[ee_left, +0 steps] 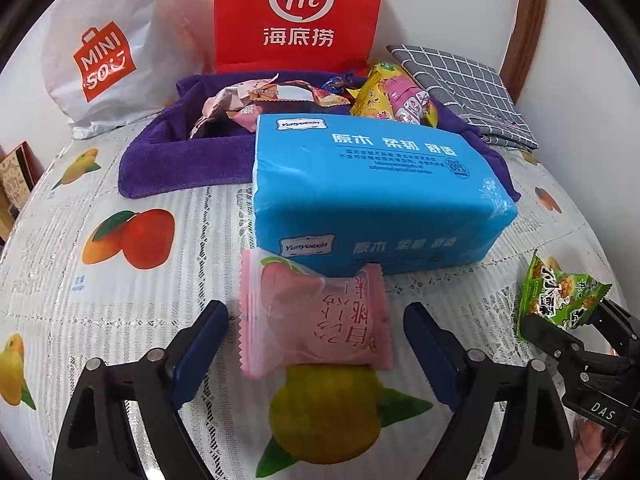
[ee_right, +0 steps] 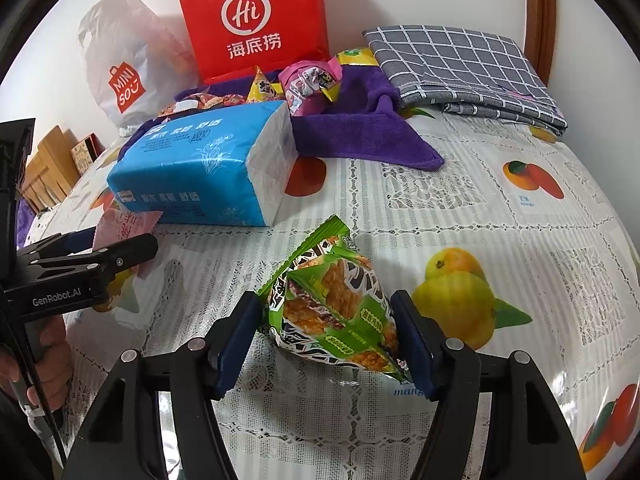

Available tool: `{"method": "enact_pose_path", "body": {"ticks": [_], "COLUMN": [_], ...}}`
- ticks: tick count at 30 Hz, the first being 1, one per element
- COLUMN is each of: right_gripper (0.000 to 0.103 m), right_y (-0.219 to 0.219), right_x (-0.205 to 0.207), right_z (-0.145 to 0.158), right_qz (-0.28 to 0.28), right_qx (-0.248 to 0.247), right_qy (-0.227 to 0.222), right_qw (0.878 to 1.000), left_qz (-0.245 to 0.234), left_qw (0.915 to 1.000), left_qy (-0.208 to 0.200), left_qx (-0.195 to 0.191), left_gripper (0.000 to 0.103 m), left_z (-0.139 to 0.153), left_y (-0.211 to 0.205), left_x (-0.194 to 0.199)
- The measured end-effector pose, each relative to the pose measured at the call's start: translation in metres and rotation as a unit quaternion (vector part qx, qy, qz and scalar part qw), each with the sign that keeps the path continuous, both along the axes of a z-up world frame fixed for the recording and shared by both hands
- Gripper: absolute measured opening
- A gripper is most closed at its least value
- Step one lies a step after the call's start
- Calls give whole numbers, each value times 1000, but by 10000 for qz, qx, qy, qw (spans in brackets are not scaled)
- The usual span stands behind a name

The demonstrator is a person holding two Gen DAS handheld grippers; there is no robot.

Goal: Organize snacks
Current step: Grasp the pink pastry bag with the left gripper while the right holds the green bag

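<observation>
Looking along the left gripper (ee_left: 316, 344), we see its jaws wide apart around the pink snack packet (ee_left: 316, 320), not pressing it. This packet lies on the fruit-print tablecloth (ee_left: 160, 312) just before the blue tissue pack (ee_left: 376, 196). Our right gripper (ee_right: 328, 340) holds the green snack bag (ee_right: 340, 304) between both pads, low over the cloth.

"Hi" on the red bag (ee_left: 298, 16), "MINISO" on the white bag (ee_left: 108, 56), "Yunyuexin" on the tissue pack (ee_left: 372, 184).

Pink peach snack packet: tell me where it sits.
In the left wrist view, the pink peach snack packet lies on the tablecloth between the open left gripper fingers, just in front of the blue tissue pack.
</observation>
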State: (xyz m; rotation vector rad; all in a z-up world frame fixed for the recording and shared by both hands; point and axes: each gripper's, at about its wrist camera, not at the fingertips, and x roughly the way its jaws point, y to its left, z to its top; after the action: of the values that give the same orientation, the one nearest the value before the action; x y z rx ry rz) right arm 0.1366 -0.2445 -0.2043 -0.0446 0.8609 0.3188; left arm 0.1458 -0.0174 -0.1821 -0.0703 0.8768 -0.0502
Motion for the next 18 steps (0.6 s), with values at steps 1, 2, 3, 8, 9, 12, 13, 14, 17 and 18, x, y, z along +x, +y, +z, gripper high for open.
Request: {"method": "enact_pose_path", "body": {"ticks": [1,2,3,8,9,12,13,14,17,18], "right_gripper": [67,67,67,68,68,67,67,67,67,67], "right_y": [0,0,0,-1,-1,-1,-1,-1,0,0], "right_x": [0,0,0,0,0,0,0,0,0,1], "right_z": [0,0,0,0,0,0,0,0,0,0], "right_qz": [4,4,4,14,14,16,18,18,23,26], "right_qx": [1,1,2,14,11,-3,-12,-26,-60,-68], "right_qy": [1,1,1,4,3,1,1,-1,-3,-4], "right_qw": [10000,10000,10000,10000,10000,10000,10000,10000,10000,10000], "left_qz": [11,23,47,34,-17,-159,-181,-197,-220,-217], "left_qw": [10000,10000,10000,9999,9999,9999,9998,9997,9986,9985], "left_qy": [-12,-23,-29,-55,-56,-57,-62,-28,72,74], "left_qx": [13,27,55,113,132,30,-60,-161,-466,-507], "left_gripper": [79,76,72,52,47,39,36,36,34,34], "left_z": [0,1,1,3,3,5,6,6,6,6], "left_y": [0,0,0,-1,-2,-1,1,3,9,11], "left_x": [-1,-1,-1,-5,-6,-11,-13,-14,-18,-20]}}
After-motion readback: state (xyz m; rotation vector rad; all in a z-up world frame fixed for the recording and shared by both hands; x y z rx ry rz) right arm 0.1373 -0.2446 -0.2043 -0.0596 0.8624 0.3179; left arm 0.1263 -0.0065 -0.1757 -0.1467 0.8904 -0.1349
